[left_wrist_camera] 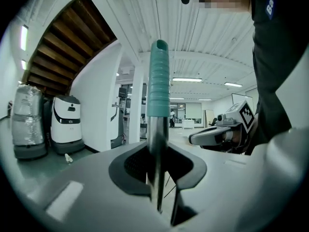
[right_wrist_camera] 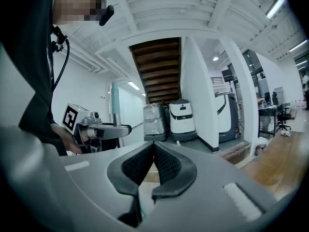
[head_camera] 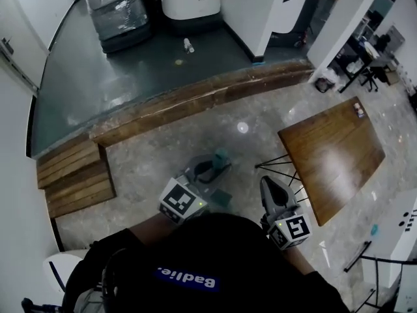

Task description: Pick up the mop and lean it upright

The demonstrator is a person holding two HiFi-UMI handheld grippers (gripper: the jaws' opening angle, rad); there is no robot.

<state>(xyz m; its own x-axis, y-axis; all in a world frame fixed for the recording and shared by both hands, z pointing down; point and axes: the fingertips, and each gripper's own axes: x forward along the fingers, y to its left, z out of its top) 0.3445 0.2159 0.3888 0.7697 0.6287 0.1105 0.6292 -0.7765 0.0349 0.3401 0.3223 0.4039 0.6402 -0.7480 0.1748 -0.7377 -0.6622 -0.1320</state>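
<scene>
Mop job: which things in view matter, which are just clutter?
In the job: silver metal mop pole with teal ribbed grip, clamped in the left gripper; right gripper, shut, empty.
Lying about: brown wooden table; white floor-cleaning robot; plastic-wrapped grey machine; small bottle on the floor.

At the frame's bottom centre, the person (head_camera: 215, 246) is wearing a black long-sleeved top (head_camera: 260, 272) with white lettering (head_camera: 189, 279) on blue. The grey left gripper (head_camera: 216, 165) and right gripper (head_camera: 266, 182) are carrying black-and-white marker cubes (head_camera: 182, 201).
</scene>
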